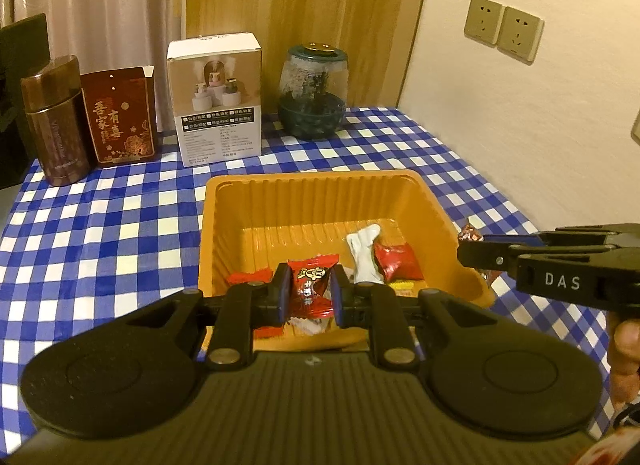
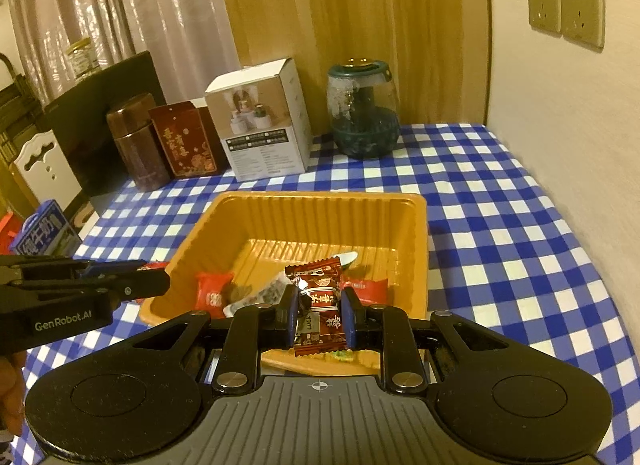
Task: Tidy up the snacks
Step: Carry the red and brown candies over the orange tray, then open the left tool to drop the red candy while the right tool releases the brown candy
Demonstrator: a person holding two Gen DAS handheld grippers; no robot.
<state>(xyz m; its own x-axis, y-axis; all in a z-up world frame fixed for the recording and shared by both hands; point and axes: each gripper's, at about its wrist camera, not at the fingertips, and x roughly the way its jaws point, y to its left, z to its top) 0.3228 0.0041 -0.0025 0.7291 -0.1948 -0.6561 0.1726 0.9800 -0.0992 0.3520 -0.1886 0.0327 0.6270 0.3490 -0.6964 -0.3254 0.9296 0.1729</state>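
While both tools hang over the near rim of the orange ribbed plastic tray [image 1: 224, 225], my left tool [image 1: 310, 291] clamps a red wrapped candy [image 1: 311, 285] and my right tool [image 2: 319, 315] clamps a dark-red wrapped candy [image 2: 320, 297], long axis upright. Drop zone lies straight below and ahead; neither hand clearly nearer. Loose sweets on tray floor. Beyond, checked blue-white surface [image 1: 120, 225], white carton [image 1: 216, 101].

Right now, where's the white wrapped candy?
In the left wrist view, the white wrapped candy lies inside the orange tray, right of centre, touching a red candy on its right.
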